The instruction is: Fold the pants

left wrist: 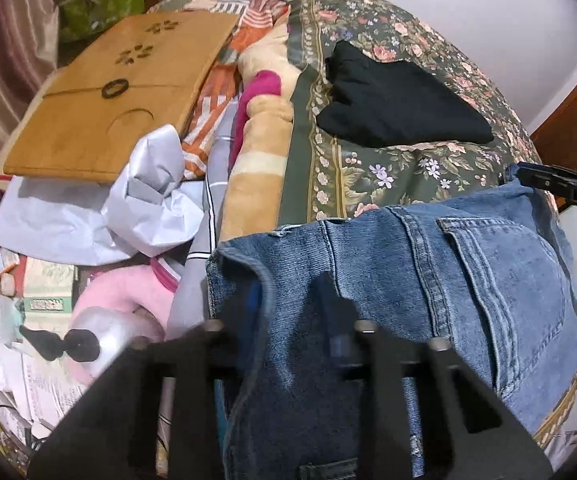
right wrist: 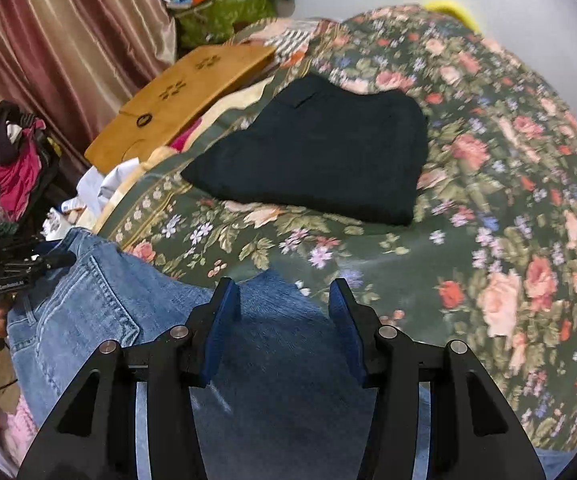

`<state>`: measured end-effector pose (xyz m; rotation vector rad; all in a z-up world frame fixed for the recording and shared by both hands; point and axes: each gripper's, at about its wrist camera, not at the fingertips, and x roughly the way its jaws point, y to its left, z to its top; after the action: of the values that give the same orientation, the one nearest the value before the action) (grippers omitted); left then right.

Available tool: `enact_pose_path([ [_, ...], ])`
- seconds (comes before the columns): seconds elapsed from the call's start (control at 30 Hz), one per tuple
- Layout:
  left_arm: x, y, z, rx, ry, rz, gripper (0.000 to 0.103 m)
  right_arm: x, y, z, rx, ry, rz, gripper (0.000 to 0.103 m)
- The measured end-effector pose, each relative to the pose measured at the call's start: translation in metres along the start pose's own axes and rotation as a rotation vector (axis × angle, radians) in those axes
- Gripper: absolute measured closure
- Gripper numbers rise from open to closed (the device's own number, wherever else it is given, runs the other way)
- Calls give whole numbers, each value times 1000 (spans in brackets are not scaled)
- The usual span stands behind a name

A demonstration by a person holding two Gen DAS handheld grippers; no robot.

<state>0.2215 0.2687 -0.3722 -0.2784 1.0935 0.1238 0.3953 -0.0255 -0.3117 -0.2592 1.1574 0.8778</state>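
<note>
Denim jeans (right wrist: 88, 300) on floral bedspread (right wrist: 488, 200); left tool (right wrist: 54, 261) apparently clenched on waistband, right tool (right wrist: 284, 320) released above.

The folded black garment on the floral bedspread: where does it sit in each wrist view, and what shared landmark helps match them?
Left wrist view: the folded black garment lies upper right of centre, beyond the blue jeans.
Right wrist view: it lies at upper centre, past the open right hand-held gripper.
Shared landmark: the wooden board with paw prints, left of the garment in both.
</note>
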Motion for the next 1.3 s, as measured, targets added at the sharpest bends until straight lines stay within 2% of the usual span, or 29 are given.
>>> enact_pose_path([
  [0.07, -4, -2, -2, 15, -22, 24, 94, 3, 2, 0, -3, 21, 27, 77],
  [0.17, -10, -5, -6, 37, -56, 58, 97, 2, 8, -5, -28, 5, 13, 82],
  [0.2, -13, -7, -7, 44, -71, 82, 97, 0, 9, -7, -32, -12, 0, 83],
  [0.23, -16, -8, -8, 51, -85, 107, 98, -2, 12, -9, -38, -39, -36, 97],
  [0.27, -19, -9, -8, 58, -96, 132, 101, -7, 16, -12, -57, -81, -86, 97],
  [0.33, -28, -10, -5, 96, -150, 261, 101, -11, 21, -14, -67, -119, -115, 98],
  [0.43, -35, 4, 4, 55, -138, 201, 101, -5, 19, -12, -79, -113, -132, 98],
  [0.5, -36, 8, 9, 41, -128, 175, 101, -5, 12, -8, -51, -113, -113, 98],
  [0.6, -35, 3, 10, 67, -138, 206, 101, -14, 4, -3, -44, -164, -140, 102],
  [0.63, -34, 0, 9, 78, -137, 220, 101, -18, 1, -1, -33, -188, -183, 103],
  [0.67, -32, -1, 8, 88, -134, 229, 101, -22, -4, 1, -24, -194, -191, 103],
  [0.77, -30, 1, 9, 101, -142, 239, 100, -31, -21, 7, 36, -179, -94, 103],
  [0.83, -26, 4, 12, 97, -134, 244, 100, -34, -24, 10, 45, -157, -45, 97],
  [0.9, -18, 4, 12, 102, -117, 249, 100, -31, -22, 12, 36, -117, -32, 75],
  [0.93, -16, 3, 11, 105, -114, 255, 100, -28, -21, 11, 35, -105, -16, 60],
  [0.97, -14, 3, 10, 106, -113, 261, 100, -21, -19, 11, 34, -83, 13, 55],
  [1.07, -15, 3, 4, 99, -120, 264, 100, 0, -13, 4, 11, 22, 70, 56],
  [1.1, -16, 4, 2, 94, -118, 264, 100, 5, -10, 1, 2, 28, 58, 58],
  [1.13, -15, 5, 0, 89, -114, 265, 100, 9, -6, -2, -11, 19, 47, 66],
  [1.17, -15, 6, -1, 89, -112, 267, 100, 9, -2, -4, -23, -2, 57, 81],
  [1.27, -17, 4, -5, 94, -120, 293, 99, 2, 12, -10, -80, -76, -11, 87],
  [1.3, -18, 3, -4, 98, -128, 305, 99, 1, 16, -12, -105, -94, -57, 98],
])
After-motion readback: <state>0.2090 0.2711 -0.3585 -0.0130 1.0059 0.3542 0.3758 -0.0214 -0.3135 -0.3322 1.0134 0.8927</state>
